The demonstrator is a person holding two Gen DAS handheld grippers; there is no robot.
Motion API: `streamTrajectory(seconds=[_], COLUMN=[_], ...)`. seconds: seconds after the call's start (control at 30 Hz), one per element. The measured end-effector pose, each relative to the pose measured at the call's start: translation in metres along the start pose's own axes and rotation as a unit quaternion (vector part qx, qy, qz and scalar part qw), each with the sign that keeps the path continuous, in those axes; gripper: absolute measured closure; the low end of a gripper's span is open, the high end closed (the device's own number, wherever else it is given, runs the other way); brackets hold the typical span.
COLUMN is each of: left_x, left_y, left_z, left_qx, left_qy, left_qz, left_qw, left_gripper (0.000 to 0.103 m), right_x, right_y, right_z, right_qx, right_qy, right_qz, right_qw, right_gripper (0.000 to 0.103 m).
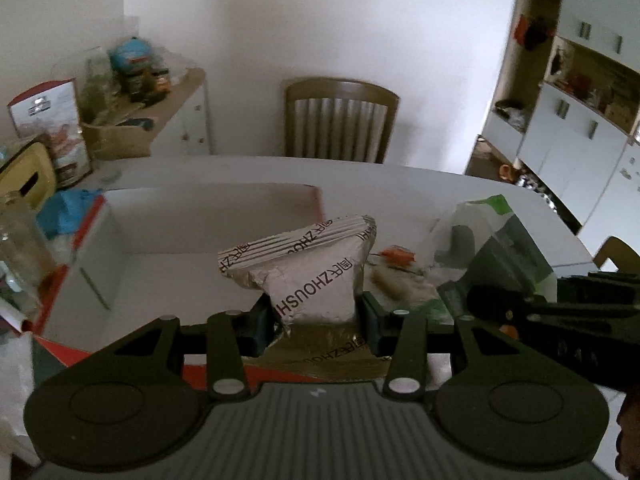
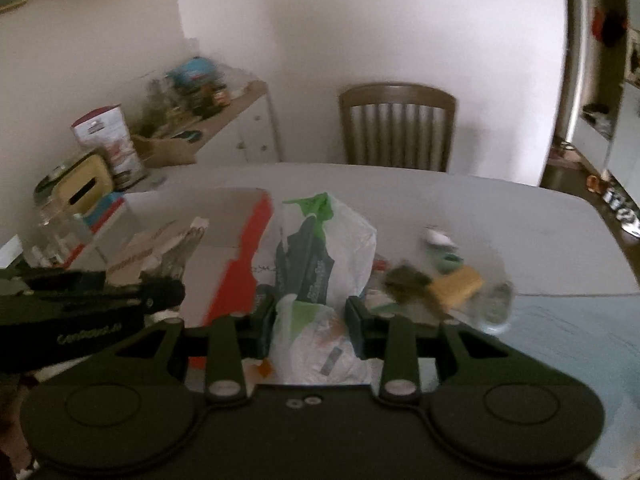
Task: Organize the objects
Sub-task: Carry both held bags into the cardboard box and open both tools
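the left gripper (image 1: 318, 320) is clamped on a silver foil pouch (image 1: 308, 268) above the open white box (image 1: 192, 224), while the right gripper (image 2: 310, 330) grips a green-printed plastic bag (image 2: 324, 256) over the table (image 2: 480, 216).

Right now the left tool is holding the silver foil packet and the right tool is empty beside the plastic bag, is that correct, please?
Not quite. The left tool does hold the silver foil packet, but the right tool is not empty: the right wrist view shows it shut on the white and green plastic bag, gripping it between its two fingers.
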State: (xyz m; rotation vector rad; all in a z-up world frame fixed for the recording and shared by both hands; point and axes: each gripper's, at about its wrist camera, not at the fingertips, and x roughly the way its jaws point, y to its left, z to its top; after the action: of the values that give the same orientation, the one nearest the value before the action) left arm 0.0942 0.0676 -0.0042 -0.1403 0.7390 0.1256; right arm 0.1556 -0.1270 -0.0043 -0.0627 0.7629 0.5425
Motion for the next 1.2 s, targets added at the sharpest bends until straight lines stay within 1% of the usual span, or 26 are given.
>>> streamTrajectory(seconds=[0.2,0.3,0.47,0.6,0.73,0.87,0.93,1.0,1.07,1.13,1.2], left_x=[0.013,0.022,0.039,0.054,0.071,0.090,0.101,0.111,0.120,0.128,0.134], left_y=[0.045,0.065,0.095,0.113,0.124,0.131,0.132,0.132,0.131,0.132,0.133], left_z=[0.010,0.014,0.023,0.028,0.030,0.029,0.027,0.025,0.022,0.019,0.017], left_qx=[-0.007,-0.010,-0.006,-0.005,-0.001,0.016,0.028,0.040,0.053,0.057,0.056], left_qy=[0.012,0.019,0.030,0.038,0.052,0.067,0.083,0.098,0.113,0.131,0.150], left_qz=[0.020,0.031,0.054,0.065,0.073,0.083,0.086,0.081,0.081,0.078,0.075], left_qw=[0.9997,0.9993,0.9981,0.9972,0.9959,0.9942,0.9924,0.9911,0.9889,0.9867,0.9843], left_gripper=[0.059,0.059,0.059,0.059,0.059,0.059,0.059,0.059,0.059,0.059,0.059], right_x=[0.024,0.036,0.059,0.082,0.106,0.129,0.140,0.150,0.160,0.169,0.174], right_y=[0.045,0.067,0.093,0.107,0.119,0.127,0.131,0.136,0.139,0.139,0.142], right_z=[0.015,0.022,0.031,0.033,0.037,0.036,0.033,0.029,0.023,0.019,0.014], right_qx=[-0.023,-0.043,-0.066,-0.080,-0.090,-0.093,-0.101,-0.118,-0.121,-0.117,-0.121], right_qy=[0.008,0.009,0.016,0.030,0.051,0.081,0.095,0.110,0.129,0.152,0.166], right_qz=[0.024,0.029,0.026,0.024,0.028,0.036,0.038,0.033,0.033,0.040,0.043], right_qw=[0.999,0.999,0.997,0.996,0.994,0.992,0.990,0.986,0.984,0.981,0.978], right_gripper=[0.068,0.068,0.068,0.068,0.068,0.068,0.068,0.068,0.068,0.068,0.068])
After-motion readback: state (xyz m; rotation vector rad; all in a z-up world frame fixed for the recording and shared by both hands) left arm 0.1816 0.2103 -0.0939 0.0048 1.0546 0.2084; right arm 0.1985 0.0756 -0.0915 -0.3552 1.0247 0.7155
